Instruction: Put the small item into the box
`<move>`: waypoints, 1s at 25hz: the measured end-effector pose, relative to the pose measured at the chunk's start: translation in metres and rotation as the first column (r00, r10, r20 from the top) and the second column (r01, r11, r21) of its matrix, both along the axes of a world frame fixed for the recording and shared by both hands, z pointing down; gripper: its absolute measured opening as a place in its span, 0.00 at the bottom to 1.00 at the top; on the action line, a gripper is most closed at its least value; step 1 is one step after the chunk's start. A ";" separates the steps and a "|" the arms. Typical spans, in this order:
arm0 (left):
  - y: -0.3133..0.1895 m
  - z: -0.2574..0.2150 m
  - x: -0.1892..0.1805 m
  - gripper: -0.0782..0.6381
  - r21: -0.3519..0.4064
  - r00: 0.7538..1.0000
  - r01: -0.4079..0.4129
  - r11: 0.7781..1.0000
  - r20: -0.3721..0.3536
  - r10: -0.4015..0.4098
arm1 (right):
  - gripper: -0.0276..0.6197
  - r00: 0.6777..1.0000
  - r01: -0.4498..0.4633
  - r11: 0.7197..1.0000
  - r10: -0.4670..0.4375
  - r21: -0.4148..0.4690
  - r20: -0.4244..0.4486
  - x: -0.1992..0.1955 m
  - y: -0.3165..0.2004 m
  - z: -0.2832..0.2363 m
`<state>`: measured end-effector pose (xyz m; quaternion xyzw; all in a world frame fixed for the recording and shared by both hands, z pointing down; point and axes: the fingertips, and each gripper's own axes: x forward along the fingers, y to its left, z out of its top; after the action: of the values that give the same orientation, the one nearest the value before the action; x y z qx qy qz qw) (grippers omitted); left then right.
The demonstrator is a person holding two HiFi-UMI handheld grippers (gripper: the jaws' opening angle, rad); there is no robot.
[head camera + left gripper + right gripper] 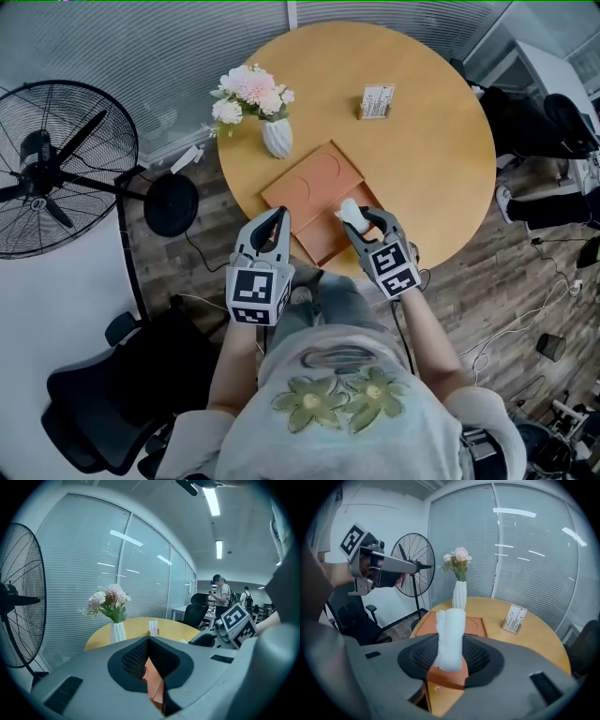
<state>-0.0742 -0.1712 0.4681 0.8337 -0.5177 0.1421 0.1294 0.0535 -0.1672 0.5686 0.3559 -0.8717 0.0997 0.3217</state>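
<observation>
A flat orange box [314,183] with round recesses lies on the round wooden table [441,159], near its front edge. My right gripper [363,218] hovers over the box's near right corner, shut on a small white item [351,213]. In the right gripper view the white item [450,637] stands upright between the jaws, with the orange box [476,626] just beyond it. My left gripper [277,216] is shut with nothing in it, at the box's near left edge. A strip of the box [154,682] shows below its closed jaws.
A white vase of flowers [276,137] stands just behind the box, and a card holder [377,101] further back right. A black standing fan [56,169] and an office chair [108,398] are on the left. Cables lie on the floor at right. People stand far off [219,590].
</observation>
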 end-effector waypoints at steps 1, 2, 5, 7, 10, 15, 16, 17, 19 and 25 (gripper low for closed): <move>0.000 0.001 0.000 0.11 -0.002 1.000 0.000 1.000 0.001 0.000 | 0.30 1.000 0.007 1.000 -0.007 0.000 -0.006 -0.001 -0.001 0.003; 0.000 0.002 0.001 0.11 -0.005 1.000 0.001 1.000 0.002 -0.001 | 0.30 1.000 0.015 1.000 -0.015 0.000 -0.012 -0.001 -0.001 0.005; 0.000 0.007 0.002 0.11 -0.017 1.000 0.003 1.000 0.004 -0.003 | 0.30 0.999 0.040 0.999 -0.040 -0.006 -0.036 -0.003 -0.003 0.015; 0.000 0.010 0.002 0.11 -0.024 1.000 0.003 1.000 0.005 -0.003 | 0.30 0.998 0.049 0.999 -0.050 -0.018 -0.045 -0.005 -0.003 0.021; 0.001 0.015 0.003 0.11 -0.033 1.000 -0.002 0.999 0.010 0.002 | 0.30 0.996 0.068 0.997 -0.070 -0.030 -0.060 -0.007 -0.003 0.028; 0.004 0.017 0.003 0.11 -0.037 1.000 -0.008 0.999 0.021 0.009 | 0.30 0.987 0.114 0.992 -0.120 -0.058 -0.104 -0.010 0.000 0.046; 0.004 0.018 0.003 0.11 -0.041 1.000 -0.009 0.999 0.022 0.010 | 0.30 0.984 0.126 0.990 -0.133 -0.065 -0.116 -0.011 0.000 0.049; 0.005 0.019 0.003 0.11 -0.044 1.000 -0.010 0.999 0.023 0.011 | 0.30 0.980 0.139 0.988 -0.148 -0.070 -0.130 -0.011 0.000 0.053; 0.005 0.021 0.002 0.11 -0.046 1.000 -0.010 0.999 0.025 0.011 | 0.30 0.972 0.163 0.983 -0.174 -0.082 -0.157 -0.011 0.000 0.060; 0.005 0.024 0.000 0.11 -0.052 1.000 -0.013 0.999 0.024 0.014 | 0.30 0.949 0.213 0.971 -0.232 -0.112 -0.212 -0.014 0.002 0.080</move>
<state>-0.0745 -0.1662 0.4920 0.8318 -0.5096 0.1665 0.1434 0.0400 -0.1655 0.6485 0.2498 -0.8594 0.0602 0.4421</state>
